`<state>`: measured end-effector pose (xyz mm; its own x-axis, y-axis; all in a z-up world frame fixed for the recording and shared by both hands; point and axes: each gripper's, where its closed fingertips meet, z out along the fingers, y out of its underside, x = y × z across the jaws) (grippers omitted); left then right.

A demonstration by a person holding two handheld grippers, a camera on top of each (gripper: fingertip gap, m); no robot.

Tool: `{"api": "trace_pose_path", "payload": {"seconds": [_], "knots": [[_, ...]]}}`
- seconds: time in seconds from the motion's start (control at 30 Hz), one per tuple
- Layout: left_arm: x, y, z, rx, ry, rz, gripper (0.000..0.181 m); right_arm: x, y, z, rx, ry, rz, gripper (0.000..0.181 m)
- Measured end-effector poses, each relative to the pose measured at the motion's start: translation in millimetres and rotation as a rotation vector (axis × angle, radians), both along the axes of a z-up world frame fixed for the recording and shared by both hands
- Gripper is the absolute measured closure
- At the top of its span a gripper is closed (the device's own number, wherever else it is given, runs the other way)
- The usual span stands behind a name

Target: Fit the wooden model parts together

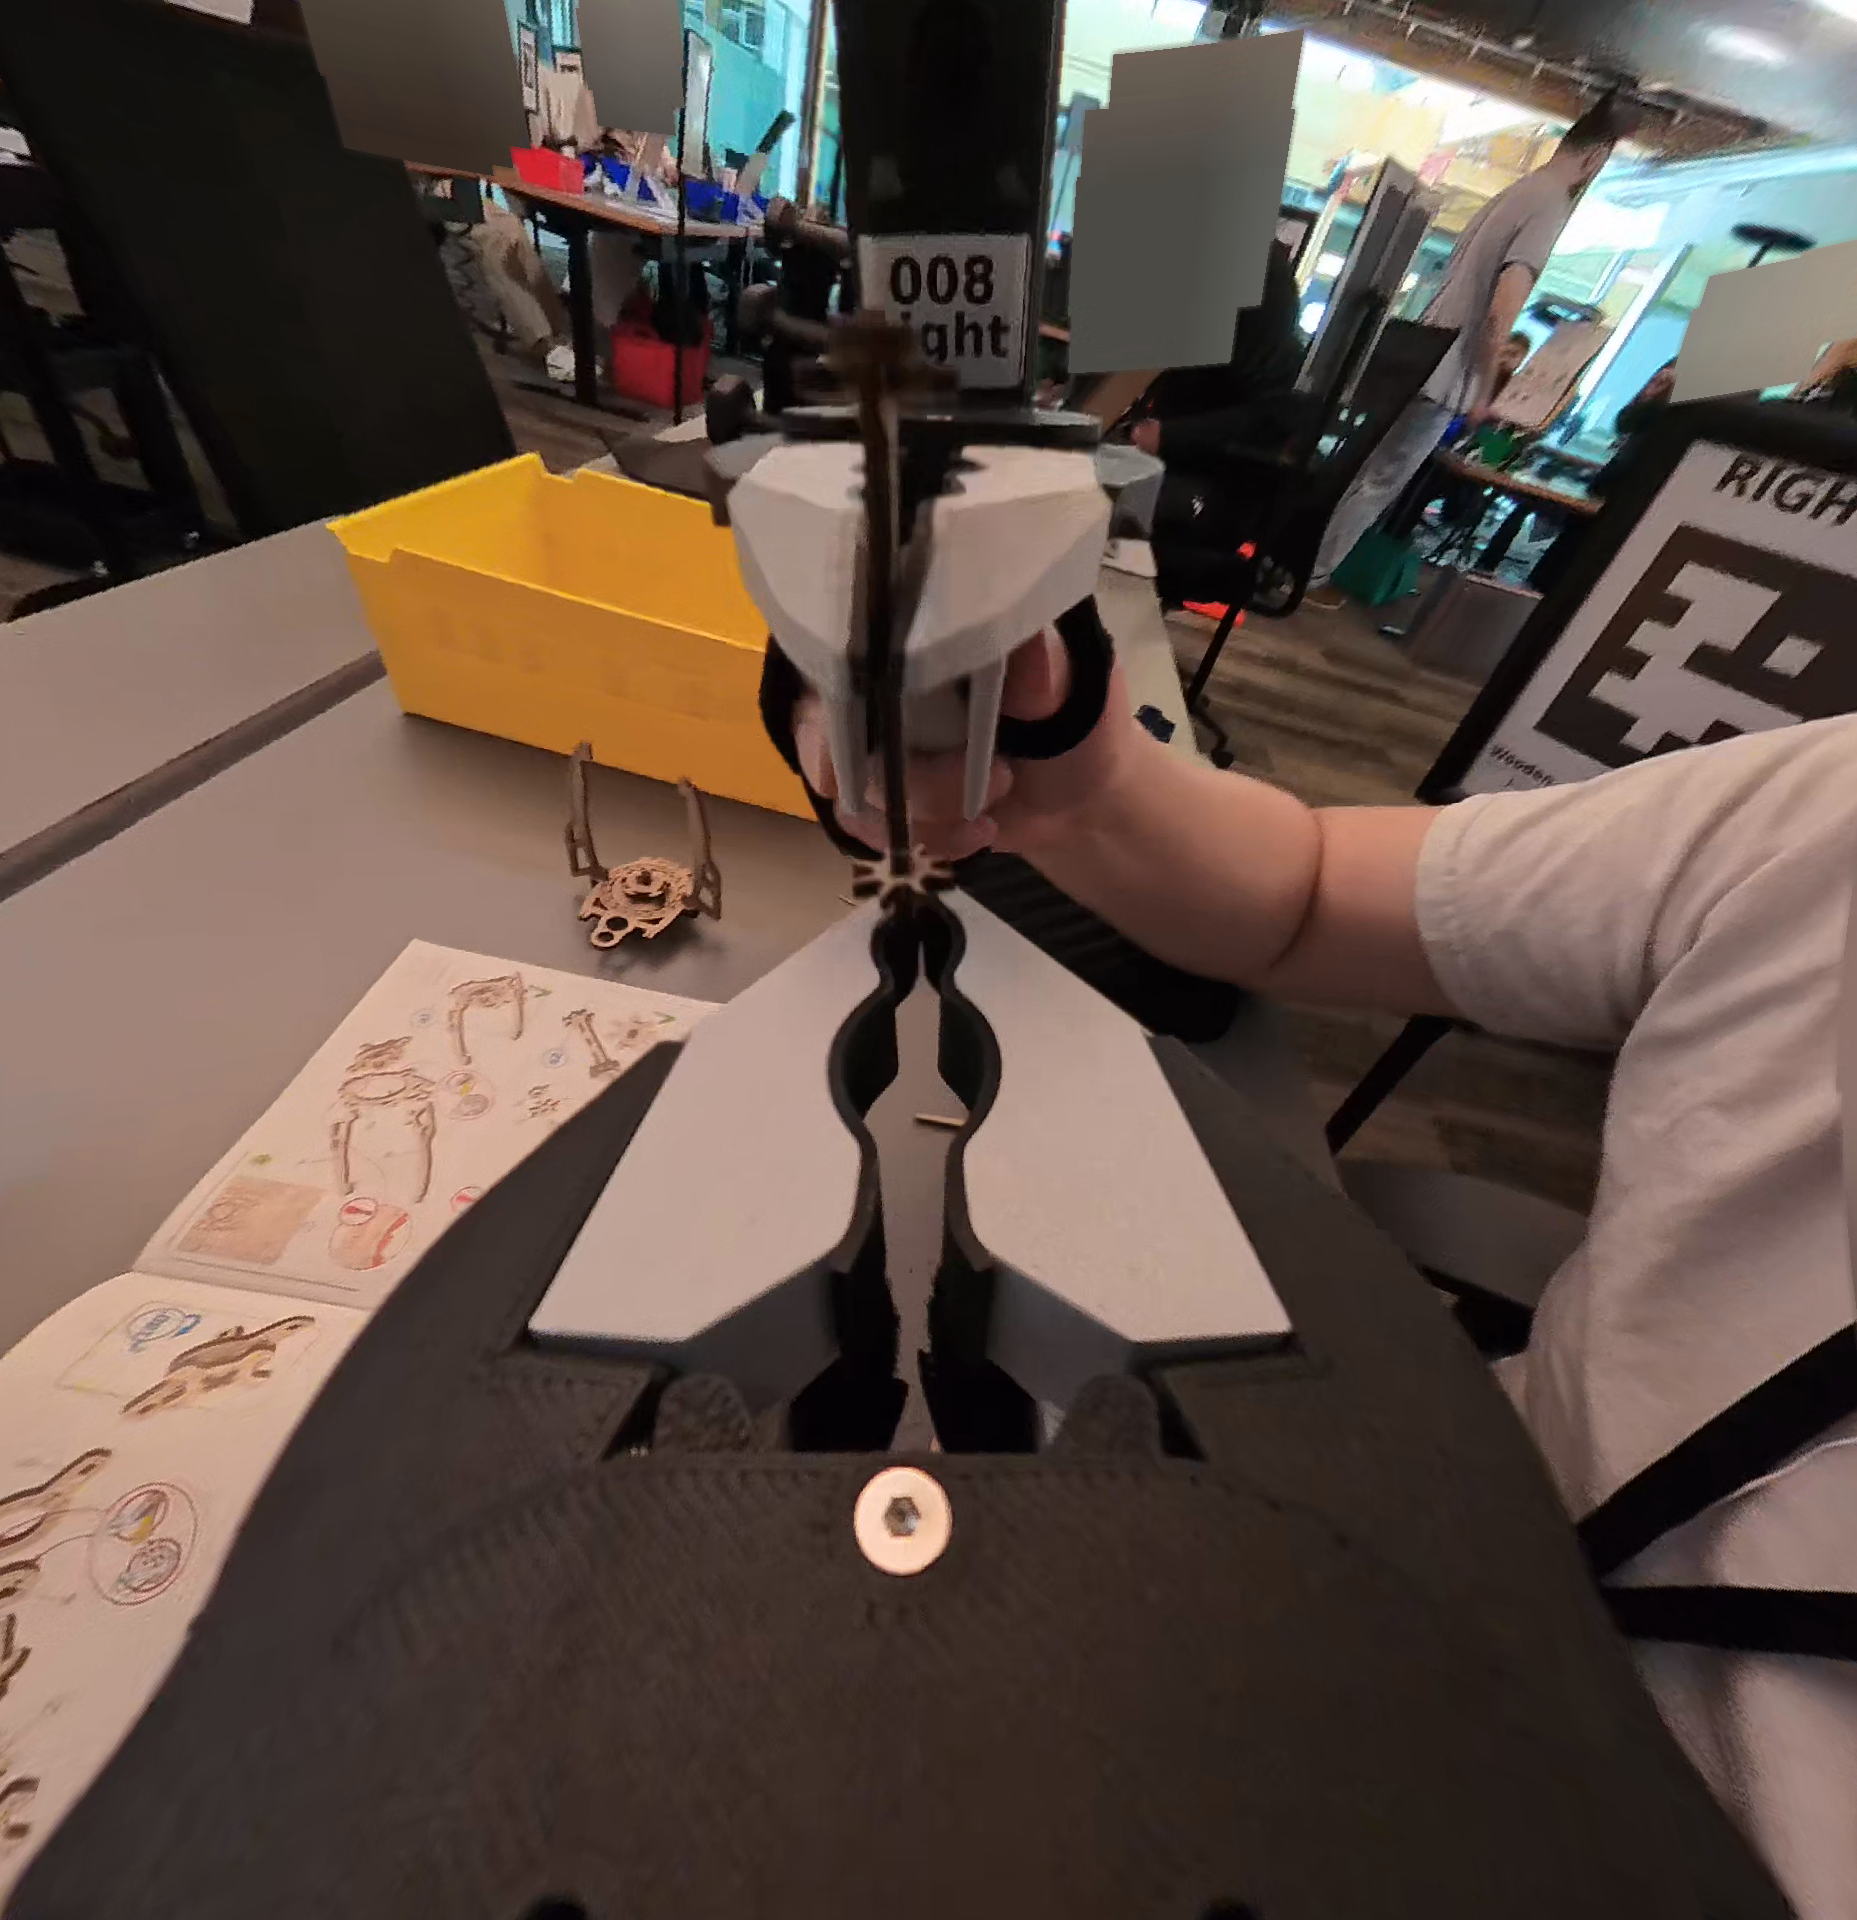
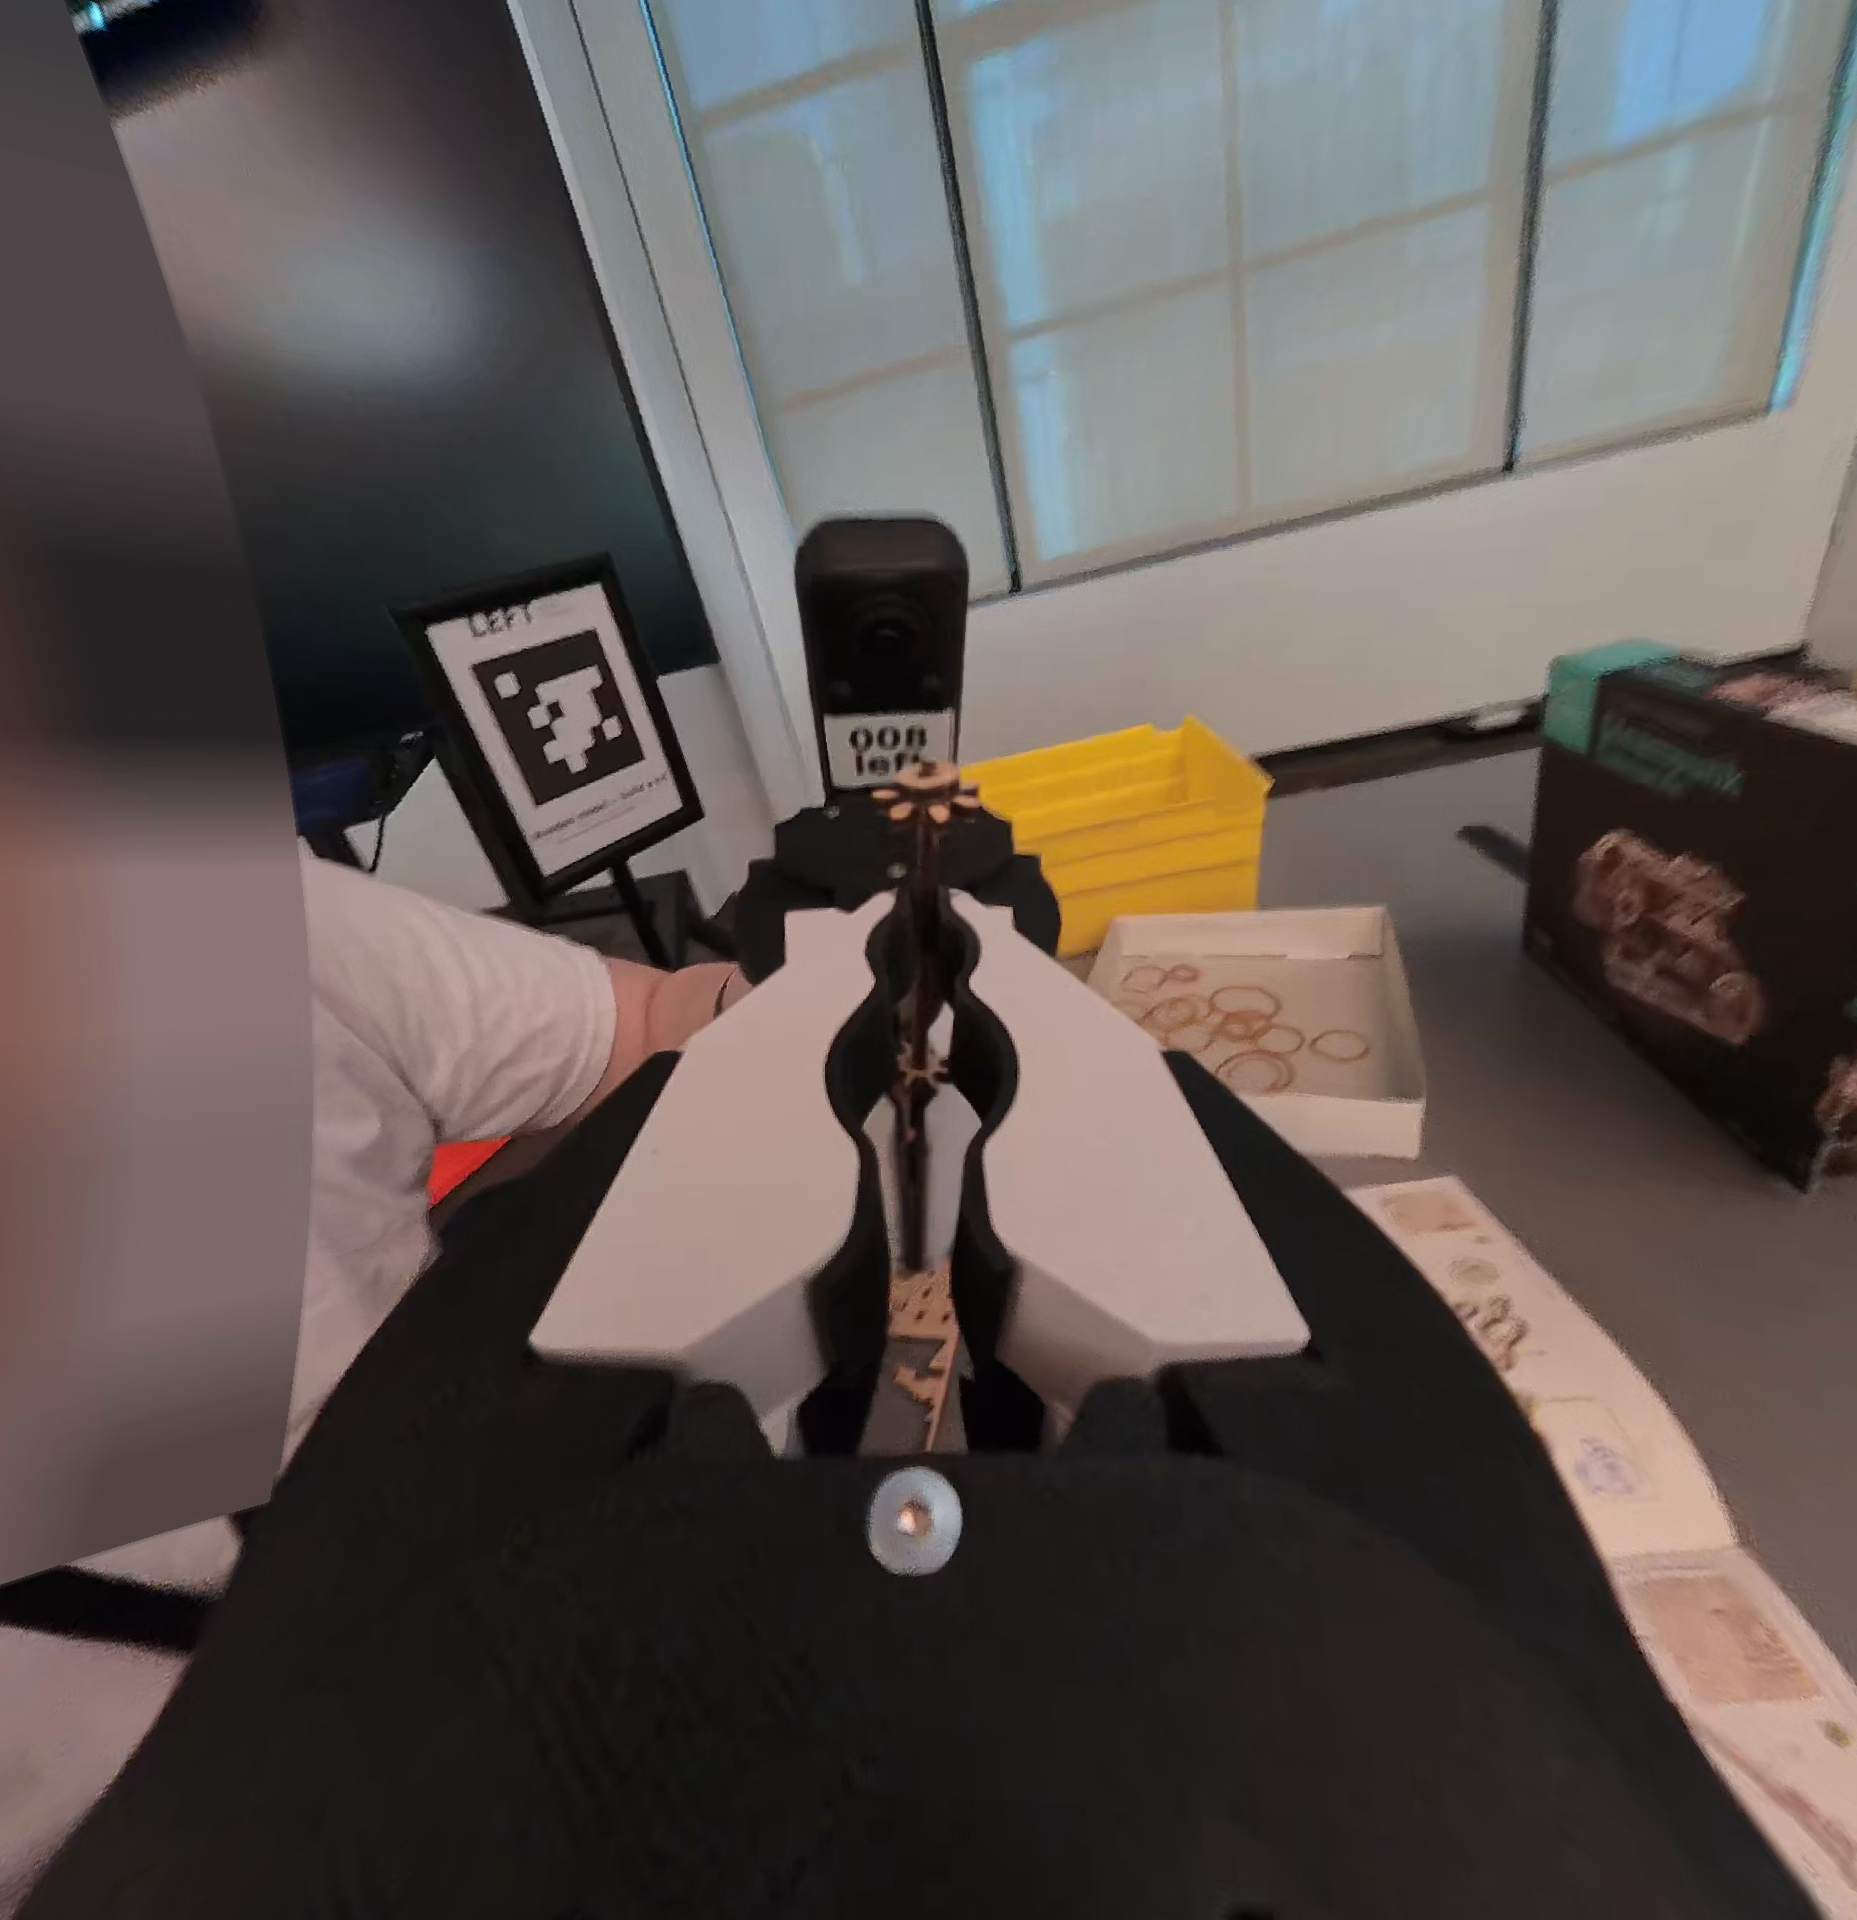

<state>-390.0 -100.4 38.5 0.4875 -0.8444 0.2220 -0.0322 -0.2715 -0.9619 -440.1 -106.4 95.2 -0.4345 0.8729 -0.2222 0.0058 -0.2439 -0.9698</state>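
The left claw (image 1: 916, 920) pinched a small wooden gear (image 1: 896, 875) at its tips, while the right claw (image 2: 922, 925) clenched a thin wooden strip (image 2: 919, 1091) (edge-on), both above the surface (image 1: 280, 831).

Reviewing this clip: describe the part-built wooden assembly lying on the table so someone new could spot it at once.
Start at the yellow bin on the grey table. Just in front of it, beyond the instruction sheet, sits the wooden assembly: a round geared hub with two thin arms rising from it. It alone lies loose on the table; the other wooden pieces are clamped in the grippers.
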Motion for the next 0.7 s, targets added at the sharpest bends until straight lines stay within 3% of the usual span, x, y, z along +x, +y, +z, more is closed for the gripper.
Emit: {"api": "trace_pose_path", "payload": {"seconds": [0.1, 0.3, 0.37, 0.47, 0.53, 0.63, 0.7], "knots": [[-2.9, 2.8, -6.7, 0.029, 0.072, 0.024, 0.181, -2.8, -3.6, -8.6, -0.017, -0.053, 0.032, 0.181], [-1.3, 2.7, -5.6, 0.045, 0.068, 0.027, 0.181, -2.6, -2.9, -8.1, -0.001, -0.036, 0.023, 0.181], [-0.8, -0.7, 1.6, 0.052, 0.035, 0.007, 0.181, 4.2, -6.0, 5.0, 0.058, 0.039, 0.003, 0.181], [-2.1, 0.8, -0.5, 0.149, 0.108, 0.018, 0.181, 1.3, -12.0, -2.8, 0.118, 0.026, 0.008, 0.181], [2.0, -5.0, 9.8, 0.217, 0.056, -0.017, 0.181, 7.0, -17.9, 4.7, 0.179, 0.082, 0.020, 0.181], [-0.9, -3.4, 10.0, 0.324, 0.143, 0.020, 0.181, 10.0, -22.9, 6.2, 0.365, 0.133, -0.042, 0.181], [2.6, -6.5, 9.3, 0.357, 0.175, 0.010, 0.181, 10.4, -30.0, 5.9, 0.375, 0.149, -0.008, 0.181]]}}
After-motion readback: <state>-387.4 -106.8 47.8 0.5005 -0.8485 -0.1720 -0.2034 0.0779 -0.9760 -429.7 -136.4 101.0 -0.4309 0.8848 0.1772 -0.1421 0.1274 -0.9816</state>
